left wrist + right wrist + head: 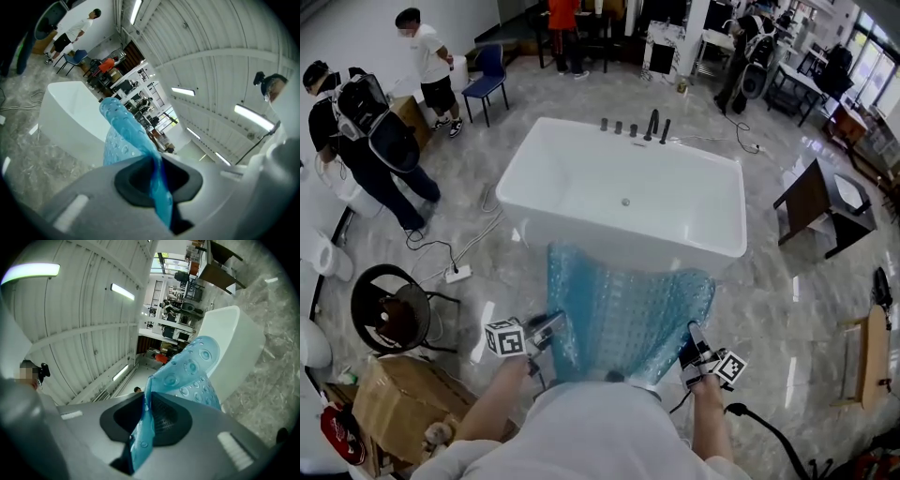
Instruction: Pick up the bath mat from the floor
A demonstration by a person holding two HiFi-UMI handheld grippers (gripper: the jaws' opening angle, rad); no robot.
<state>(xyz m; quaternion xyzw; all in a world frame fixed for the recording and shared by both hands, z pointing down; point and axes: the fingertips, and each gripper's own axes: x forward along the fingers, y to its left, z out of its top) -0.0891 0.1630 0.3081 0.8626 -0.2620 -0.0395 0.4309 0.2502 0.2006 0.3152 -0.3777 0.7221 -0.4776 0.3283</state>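
Observation:
A translucent blue bath mat (623, 309) with raised dots hangs lifted in front of the white bathtub (581, 183), its far edge drooping toward the tub's near wall. My left gripper (546, 330) is shut on the mat's near left corner. My right gripper (694, 347) is shut on the near right corner. In the left gripper view the blue mat (126, 140) runs pinched between the jaws (157, 187). In the right gripper view the mat (192, 373) is likewise clamped between the jaws (143, 427), with the tub (234, 348) behind.
A round black stool (389, 305) and a cardboard box (408, 403) stand at the left. A power strip and cable (457, 274) lie on the marble floor. People (366, 131) stand at the back left. A dark side table (820, 202) is at the right.

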